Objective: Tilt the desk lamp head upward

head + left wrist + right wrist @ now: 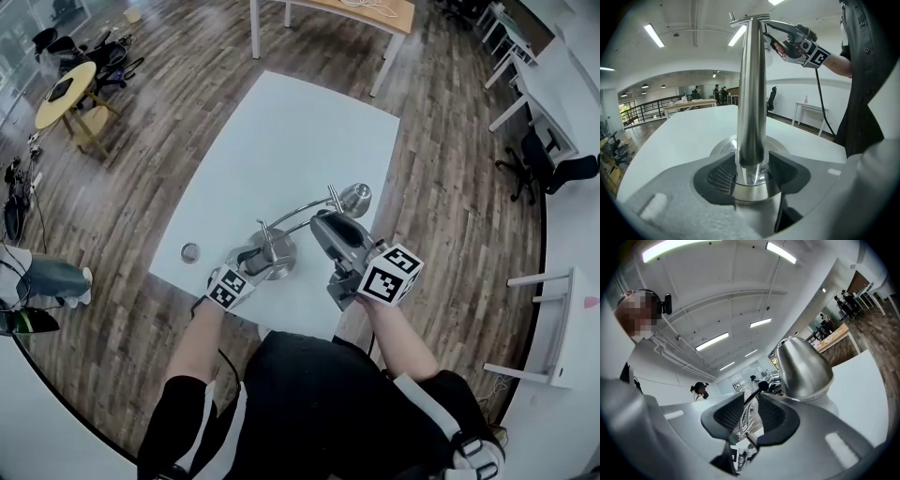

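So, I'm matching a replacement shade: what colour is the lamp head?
Polished silver metal; the lamp head shows best in the right gripper view.

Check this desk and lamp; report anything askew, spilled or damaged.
Nothing stands out. The lamp post stands upright on the white table, clamped by the left gripper; the right gripper grips the thin arm behind the lamp head. No spill or damage shows. A small round metal piece lies alone nearby.

head view: high overhead, facing steeply down on the whole counter (pixel 281 141) | left gripper view: low, very close to the lamp (pixel 751 93) post, looking up along it | right gripper view: close beneath the lamp head (pixel 804 366), angled upward | shared: lamp in all three; right gripper (pixel 776 44) in left gripper view and head view
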Motion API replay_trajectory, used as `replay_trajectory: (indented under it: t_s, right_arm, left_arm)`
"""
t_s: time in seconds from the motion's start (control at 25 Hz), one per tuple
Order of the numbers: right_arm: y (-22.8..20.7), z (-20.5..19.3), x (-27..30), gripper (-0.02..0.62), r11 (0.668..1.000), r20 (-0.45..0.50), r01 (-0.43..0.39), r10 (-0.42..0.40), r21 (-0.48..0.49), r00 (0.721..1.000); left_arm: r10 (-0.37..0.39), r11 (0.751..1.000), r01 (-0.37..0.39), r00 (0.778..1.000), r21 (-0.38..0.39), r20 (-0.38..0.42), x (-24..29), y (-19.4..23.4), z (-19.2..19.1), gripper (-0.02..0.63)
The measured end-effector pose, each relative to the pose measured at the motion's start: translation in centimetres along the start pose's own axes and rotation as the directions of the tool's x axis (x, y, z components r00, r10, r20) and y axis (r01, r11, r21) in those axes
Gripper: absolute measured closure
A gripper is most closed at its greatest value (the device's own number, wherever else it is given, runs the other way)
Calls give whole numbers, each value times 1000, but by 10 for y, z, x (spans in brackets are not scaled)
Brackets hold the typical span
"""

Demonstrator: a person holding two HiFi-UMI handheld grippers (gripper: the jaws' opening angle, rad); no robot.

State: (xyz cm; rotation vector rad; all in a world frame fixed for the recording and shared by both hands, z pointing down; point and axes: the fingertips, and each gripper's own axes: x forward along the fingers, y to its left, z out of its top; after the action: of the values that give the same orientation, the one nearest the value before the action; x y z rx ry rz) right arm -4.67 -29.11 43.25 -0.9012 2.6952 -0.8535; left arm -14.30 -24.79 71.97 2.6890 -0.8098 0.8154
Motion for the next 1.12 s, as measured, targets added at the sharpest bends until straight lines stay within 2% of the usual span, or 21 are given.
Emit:
replay_trajectory:
  t_s: [0.32,1.12]
  right_arm:
    - [14,3,8,502,993,-29,-24,21,-115,999]
    - [34,12,12,510,968,-71,-77,61,-240,996]
  left_arm:
    - [0,1000,0,1000,-6,-2,-1,1,-2,374]
    - [8,1000,-8,1000,-3,7,1,-3,4,374]
